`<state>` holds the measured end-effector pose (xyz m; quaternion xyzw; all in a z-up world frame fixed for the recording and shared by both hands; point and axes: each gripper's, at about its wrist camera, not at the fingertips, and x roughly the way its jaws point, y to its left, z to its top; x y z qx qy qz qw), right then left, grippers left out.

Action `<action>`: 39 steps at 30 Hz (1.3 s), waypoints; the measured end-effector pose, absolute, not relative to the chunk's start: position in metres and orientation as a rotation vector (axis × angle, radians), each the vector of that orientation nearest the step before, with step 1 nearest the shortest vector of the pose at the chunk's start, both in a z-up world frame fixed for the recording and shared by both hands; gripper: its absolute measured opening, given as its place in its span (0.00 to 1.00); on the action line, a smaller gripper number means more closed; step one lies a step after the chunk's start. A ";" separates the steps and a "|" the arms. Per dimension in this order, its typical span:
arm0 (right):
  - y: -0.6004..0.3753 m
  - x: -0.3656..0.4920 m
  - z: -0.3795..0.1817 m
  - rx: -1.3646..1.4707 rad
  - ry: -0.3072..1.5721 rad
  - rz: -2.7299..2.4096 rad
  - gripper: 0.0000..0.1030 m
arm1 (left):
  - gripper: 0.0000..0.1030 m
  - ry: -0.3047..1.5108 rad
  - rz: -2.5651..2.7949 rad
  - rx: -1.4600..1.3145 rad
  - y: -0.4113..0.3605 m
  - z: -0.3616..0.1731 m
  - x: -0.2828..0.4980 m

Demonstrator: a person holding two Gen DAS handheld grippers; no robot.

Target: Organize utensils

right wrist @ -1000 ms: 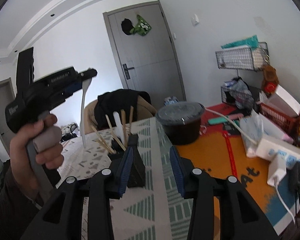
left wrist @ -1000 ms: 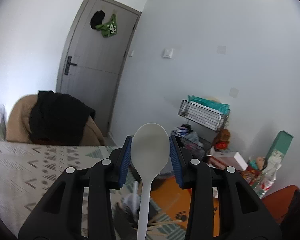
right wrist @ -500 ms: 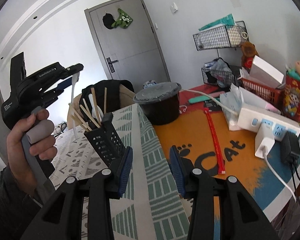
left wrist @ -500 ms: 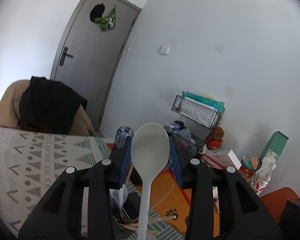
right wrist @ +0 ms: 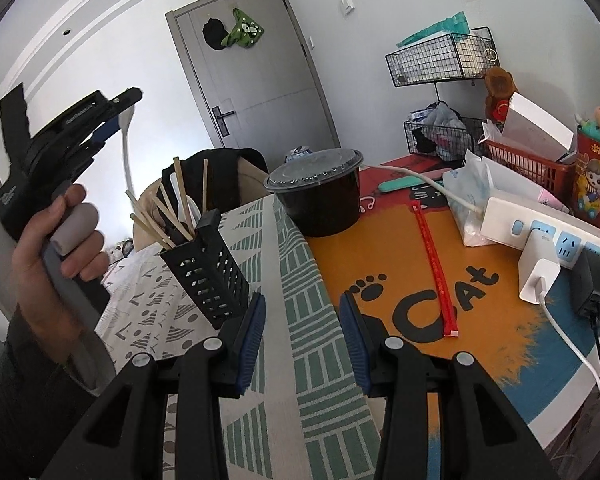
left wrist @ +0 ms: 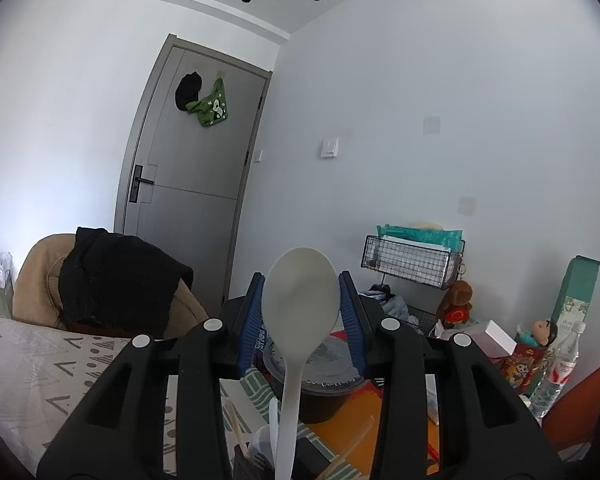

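My left gripper (left wrist: 301, 312) is shut on the bowl of a white plastic spoon (left wrist: 300, 304), handle hanging down. In the right wrist view that gripper (right wrist: 120, 120) holds the spoon (right wrist: 126, 156) up above a black slotted utensil holder (right wrist: 206, 276). The holder stands on the patterned cloth and holds wooden chopsticks (right wrist: 156, 220) and a white utensil. The holder's top shows at the bottom of the left wrist view (left wrist: 256, 452). My right gripper (right wrist: 302, 332) is open and empty, low over the cloth, just right of the holder.
A black lidded bowl (right wrist: 318, 196) stands behind the holder. A red wrapped chopstick packet (right wrist: 434, 264) lies on the orange cat mat (right wrist: 420, 300). A white power strip (right wrist: 540, 236), tissue pack, red basket and wire racks crowd the right side.
My left gripper has swung with the spoon toward the holder and bowl. My right gripper has dropped lower and nearer the holder and stays open.
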<state>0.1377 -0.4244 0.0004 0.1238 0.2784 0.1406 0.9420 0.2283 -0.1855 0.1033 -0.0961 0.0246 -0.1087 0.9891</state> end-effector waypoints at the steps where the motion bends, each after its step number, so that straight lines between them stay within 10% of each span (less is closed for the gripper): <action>1: -0.425 0.137 0.000 0.251 0.568 0.284 0.38 | 0.36 0.047 -0.225 -0.205 -0.184 0.102 0.231; 39: -0.407 0.136 -0.014 0.259 0.589 0.323 0.39 | 0.36 0.349 -0.306 -0.205 -0.172 0.042 0.216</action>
